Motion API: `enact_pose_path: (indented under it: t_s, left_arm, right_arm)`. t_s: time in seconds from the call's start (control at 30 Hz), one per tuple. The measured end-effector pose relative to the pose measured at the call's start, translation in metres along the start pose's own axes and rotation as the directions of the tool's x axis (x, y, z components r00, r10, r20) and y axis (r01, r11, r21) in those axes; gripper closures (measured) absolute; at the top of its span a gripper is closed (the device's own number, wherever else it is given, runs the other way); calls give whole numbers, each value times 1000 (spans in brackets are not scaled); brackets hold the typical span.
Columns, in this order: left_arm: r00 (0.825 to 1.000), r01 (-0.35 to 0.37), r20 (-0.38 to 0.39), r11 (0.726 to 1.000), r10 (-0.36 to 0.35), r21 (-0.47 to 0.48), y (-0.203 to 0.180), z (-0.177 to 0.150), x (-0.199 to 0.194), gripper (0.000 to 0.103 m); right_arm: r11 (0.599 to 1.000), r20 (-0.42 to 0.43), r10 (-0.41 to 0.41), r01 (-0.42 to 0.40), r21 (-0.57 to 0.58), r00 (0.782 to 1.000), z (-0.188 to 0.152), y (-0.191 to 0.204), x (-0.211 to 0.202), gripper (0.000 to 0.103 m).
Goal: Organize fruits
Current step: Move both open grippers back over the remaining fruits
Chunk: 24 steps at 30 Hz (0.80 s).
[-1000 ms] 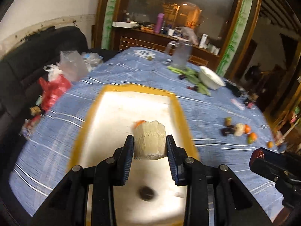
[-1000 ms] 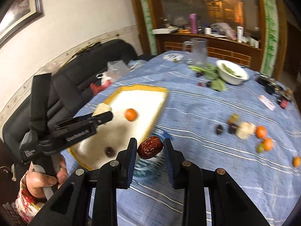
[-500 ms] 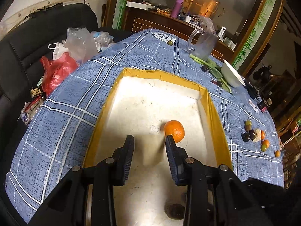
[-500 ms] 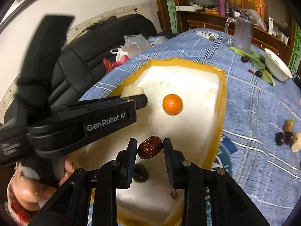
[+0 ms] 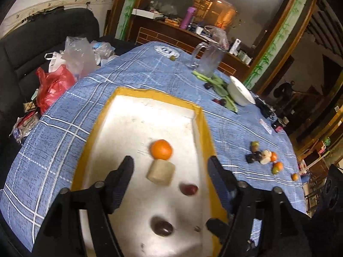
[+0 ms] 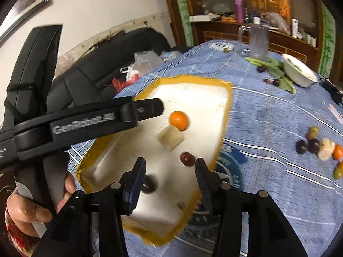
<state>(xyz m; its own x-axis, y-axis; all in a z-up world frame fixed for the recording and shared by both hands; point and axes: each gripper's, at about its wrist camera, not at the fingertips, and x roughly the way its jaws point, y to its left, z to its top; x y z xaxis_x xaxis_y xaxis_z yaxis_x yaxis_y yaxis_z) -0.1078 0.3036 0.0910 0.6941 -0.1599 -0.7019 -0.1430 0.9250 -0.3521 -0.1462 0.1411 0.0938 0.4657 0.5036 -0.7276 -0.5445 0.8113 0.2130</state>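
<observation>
A white tray with a yellow rim (image 5: 201, 124) (image 6: 227, 98) lies on the blue checked tablecloth. In it lie an orange (image 5: 161, 149) (image 6: 179, 120), a pale beige chunk (image 5: 161, 172) (image 6: 170, 138) touching the orange, a red date (image 5: 188, 189) (image 6: 187, 159) and a dark round fruit (image 5: 161, 227) (image 6: 148, 184). My left gripper (image 5: 170, 168) is open and empty above the tray; its body also shows in the right wrist view (image 6: 85, 120). My right gripper (image 6: 170, 170) is open and empty over the tray's near end.
Loose fruits (image 5: 264, 157) (image 6: 319, 146) lie in a cluster on the cloth to the right. A white bowl (image 5: 240, 94), green leaves (image 5: 216, 84) and a glass jug (image 5: 209, 59) stand at the far side. Plastic bags (image 5: 64, 68) lie on the black sofa at the left.
Both grippers have opened. The beige chunk left the left gripper and now lies beside the orange. The red date left the right gripper and lies in the tray.
</observation>
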Motion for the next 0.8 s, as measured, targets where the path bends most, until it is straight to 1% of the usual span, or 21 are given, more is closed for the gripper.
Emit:
enact_pose_path:
  t_s: [0.03, 0.1, 0.17, 0.27, 0.33, 0.43, 0.5, 0.57, 0.6, 0.67, 0.73, 0.77, 0.8]
  left_arm:
    - [1000, 2, 5, 1000, -2, 7, -5, -1, -3, 22]
    - [1000, 9, 28, 1000, -10, 25, -17, -6, -13, 16]
    - [998, 27, 49, 998, -30, 50, -32, -13, -23, 12]
    - [997, 59, 50, 994, -64, 90, -54, -22, -34, 11]
    - [997, 55, 45, 992, -61, 118, -65, -28, -38, 11]
    - [999, 38, 31, 987, -44, 159, -86, -37, -35, 11]
    - [998, 53, 20, 986, -57, 155, -96, -40, -37, 11]
    - [994, 85, 54, 984, -95, 159, -102, -43, -46, 11]
    - [993, 79, 69, 982, -92, 169, -106, -46, -49, 11]
    - [997, 53, 50, 982, -63, 182, -116, -51, -47, 11]
    - [996, 82, 23, 980, -87, 182, -121, -54, -48, 11]
    - [993, 109, 14, 976, -113, 190, -126, -57, -52, 11]
    - [992, 122, 17, 972, -128, 199, -129, -60, -57, 11]
  right_arm:
    - [1000, 10, -7, 7, 9, 1000, -2, -4, -6, 47]
    - [999, 27, -23, 22, 34, 999, -8, -14, -19, 47]
    - [998, 41, -38, 35, 61, 998, -14, -25, -31, 47]
    - [991, 56, -71, 63, 120, 996, -26, -44, -48, 45]
    - [981, 65, -88, 75, 181, 994, -35, -59, -58, 44]
    - [965, 95, -94, 67, 253, 991, -53, -79, -72, 40]
    - [952, 81, -120, 92, 293, 989, -61, -92, -75, 40]
    - [945, 85, -120, 87, 315, 989, -66, -100, -83, 40]
    - [945, 104, -128, 90, 315, 986, -68, -101, -90, 40]
    - [942, 124, -147, 100, 320, 981, -72, -103, -99, 39]
    - [935, 114, -143, 97, 340, 983, -76, -106, -103, 39]
    - [934, 111, -139, 93, 345, 984, -77, -107, -104, 39]
    - [932, 114, -143, 95, 350, 983, -79, -108, -107, 39]
